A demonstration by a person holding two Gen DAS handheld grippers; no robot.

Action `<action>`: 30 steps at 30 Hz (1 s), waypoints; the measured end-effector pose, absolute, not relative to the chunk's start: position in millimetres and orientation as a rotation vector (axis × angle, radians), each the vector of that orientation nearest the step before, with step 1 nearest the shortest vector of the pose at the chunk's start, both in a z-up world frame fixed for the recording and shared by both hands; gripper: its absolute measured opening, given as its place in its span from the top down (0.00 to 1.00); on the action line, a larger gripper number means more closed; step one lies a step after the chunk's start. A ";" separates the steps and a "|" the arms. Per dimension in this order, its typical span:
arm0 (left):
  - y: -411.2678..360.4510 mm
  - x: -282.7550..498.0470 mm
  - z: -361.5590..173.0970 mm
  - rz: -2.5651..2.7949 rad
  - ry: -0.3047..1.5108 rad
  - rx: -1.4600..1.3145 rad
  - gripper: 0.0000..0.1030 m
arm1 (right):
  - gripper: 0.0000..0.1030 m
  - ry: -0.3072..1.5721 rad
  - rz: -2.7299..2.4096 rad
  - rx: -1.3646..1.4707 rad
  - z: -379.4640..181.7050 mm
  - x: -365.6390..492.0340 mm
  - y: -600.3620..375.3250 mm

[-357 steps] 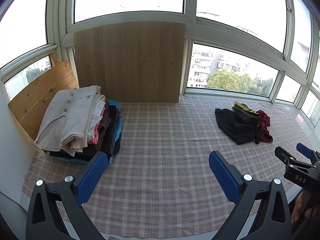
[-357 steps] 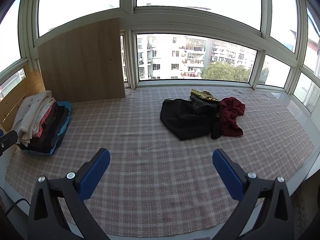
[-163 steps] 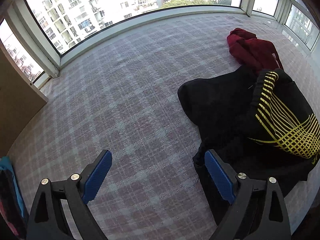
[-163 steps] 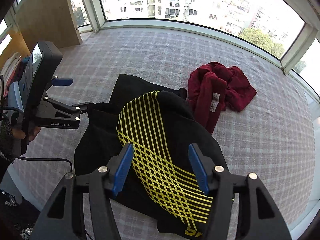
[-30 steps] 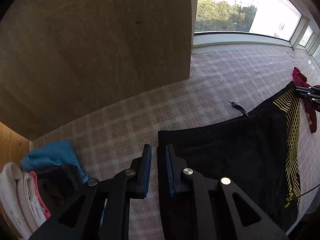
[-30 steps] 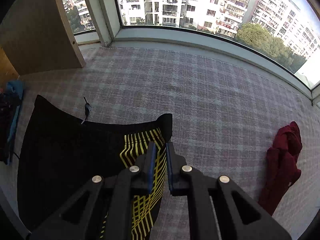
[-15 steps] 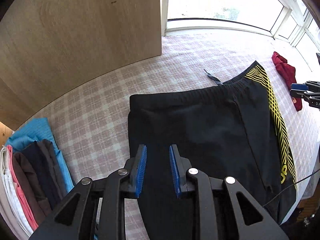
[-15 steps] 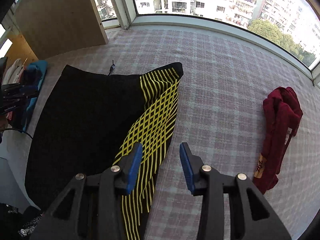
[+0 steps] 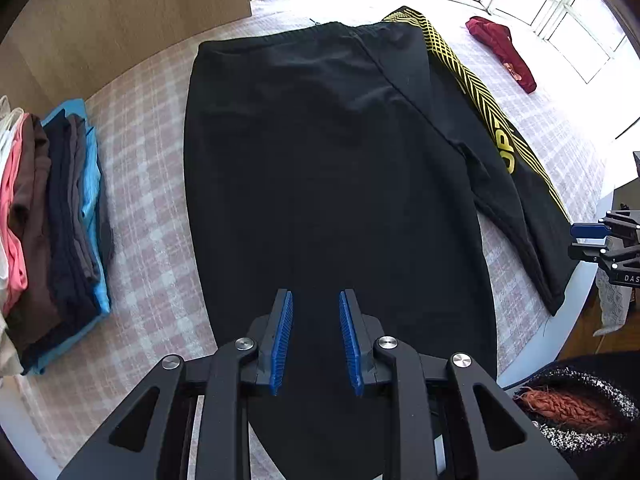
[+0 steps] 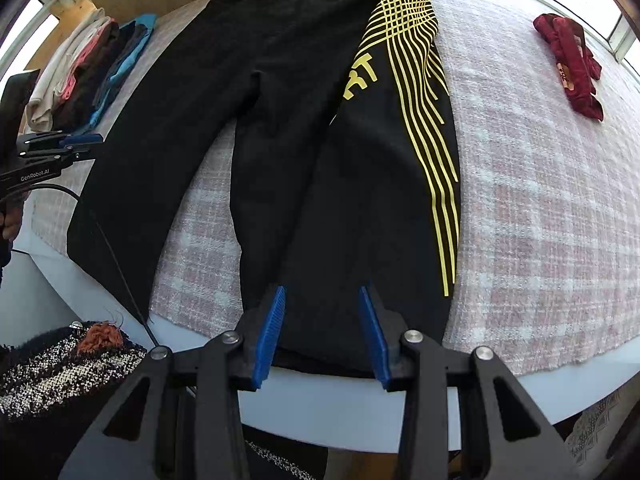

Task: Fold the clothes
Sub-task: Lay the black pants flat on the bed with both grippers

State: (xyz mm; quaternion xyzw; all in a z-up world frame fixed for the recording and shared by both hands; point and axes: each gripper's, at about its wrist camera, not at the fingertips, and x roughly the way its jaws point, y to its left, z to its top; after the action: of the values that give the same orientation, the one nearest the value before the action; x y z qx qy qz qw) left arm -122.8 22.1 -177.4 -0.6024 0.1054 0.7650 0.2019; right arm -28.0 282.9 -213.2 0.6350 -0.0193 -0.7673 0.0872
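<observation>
Judging by how things lay, the folding was partly done. A stack of folded clothes [image 9: 52,220] sat at the far left of the checked cloth [image 10: 540,200] covering the surface, which I took as finished work. The black trousers [image 9: 328,160] with yellow stripes lay spread flat in the middle, waistband at the far side, both legs running toward the near edge and splayed apart, with cloth showing between them in the right wrist view. No fold had been made in them yet. A crumpled dark red garment [image 10: 572,60] waited at the far right, well apart from the trousers and untouched.

The left tongs [image 9: 316,340] hovered over the left leg, jaws parted a moderate way and gripping nothing. The right tongs [image 10: 324,332] stood at the hem of the striped leg at the near edge, jaws parted a little wider, also with nothing between the pads.

What seemed left: bringing one leg over the other, folding the trousers lengthwise into a compact shape, adding them to the stack, then doing the same with the red piece.
</observation>
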 end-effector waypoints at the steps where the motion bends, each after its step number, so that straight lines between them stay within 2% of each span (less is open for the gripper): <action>1: 21.7 -116.9 -183.1 2.125 0.282 -1.694 0.77 | 0.63 -0.033 -2.280 1.897 -216.0 -26.4 278.3; 6: 24.7 -93.6 -200.1 2.093 0.289 -1.701 0.77 | 0.63 0.077 -2.251 1.933 -232.3 -19.2 258.6; 7: 25.4 -91.4 -202.6 2.087 0.291 -1.703 0.77 | 0.66 0.075 -2.267 1.921 -233.4 -18.3 259.8; 8: 26.0 -89.3 -205.0 2.081 0.292 -1.705 0.77 | 0.70 0.063 -2.278 1.917 -233.0 -18.2 263.0; 9: 26.3 -87.8 -207.1 2.077 0.293 -1.707 0.77 | 0.86 0.050 -2.283 1.922 -232.8 -18.6 267.0; 10: 26.0 -86.9 -209.3 2.077 0.294 -1.710 0.77 | 0.96 0.036 -2.288 1.926 -232.5 -19.0 270.9; 18: 22.7 -86.6 -210.3 2.091 0.276 -1.715 0.77 | 0.97 -0.423 -2.528 2.105 -211.3 11.4 390.9; 22: 22.0 -86.3 -208.2 2.091 0.265 -1.722 0.77 | 0.86 -0.695 -2.631 2.176 -200.4 27.2 452.5; 24: 21.2 -88.2 -205.4 2.096 0.256 -1.726 0.77 | 0.85 -0.841 -2.674 2.205 -194.9 35.1 483.3; 30: 33.5 -86.6 -181.9 2.123 0.252 -1.679 0.77 | 0.85 -0.505 -2.639 1.998 -174.0 -37.9 467.4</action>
State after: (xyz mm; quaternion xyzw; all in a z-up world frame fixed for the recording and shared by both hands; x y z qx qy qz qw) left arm -86.6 33.5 -181.9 -0.6038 0.0906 0.7636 0.2101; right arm -37.9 467.4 -174.0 0.5935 -0.1501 -0.7840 -0.1032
